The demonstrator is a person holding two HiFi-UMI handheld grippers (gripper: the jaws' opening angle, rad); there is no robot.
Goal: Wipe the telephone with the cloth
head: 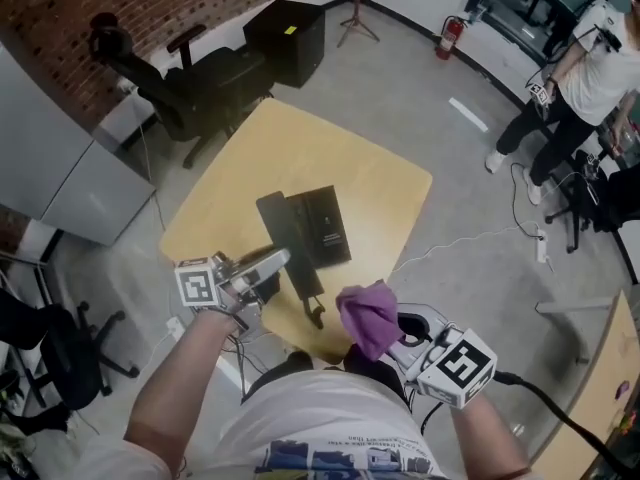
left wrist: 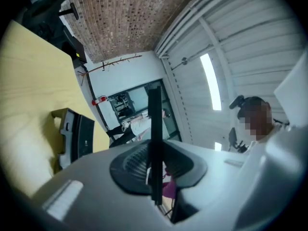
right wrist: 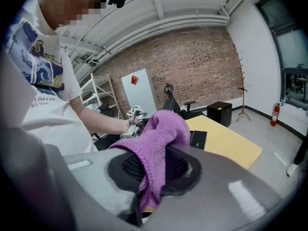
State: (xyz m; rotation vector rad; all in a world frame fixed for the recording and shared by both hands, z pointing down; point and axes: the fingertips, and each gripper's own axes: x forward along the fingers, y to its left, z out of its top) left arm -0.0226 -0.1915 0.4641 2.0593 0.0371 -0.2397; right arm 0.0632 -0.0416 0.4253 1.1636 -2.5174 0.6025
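A black telephone (head: 322, 227) lies in the middle of the yellow table (head: 300, 148). Its long black side part (head: 290, 246) reaches toward the near edge. My left gripper (head: 266, 266) is shut on that part. In the left gripper view it shows as a thin black strip (left wrist: 155, 143) standing edge-on between the jaws of the left gripper (left wrist: 155, 173), with the telephone's body (left wrist: 73, 138) to the left. My right gripper (head: 398, 338) hovers past the table's near edge, shut on a purple cloth (head: 367, 316). The cloth (right wrist: 162, 141) bulges out of the right gripper (right wrist: 153, 173).
A black office chair (head: 200, 90) and a black box (head: 288, 38) stand beyond the table's far side. A person (head: 580, 73) stands at the upper right near cables on the floor. Another chair (head: 50, 358) is at the left. A red fire extinguisher (head: 450, 36) stands by the far wall.
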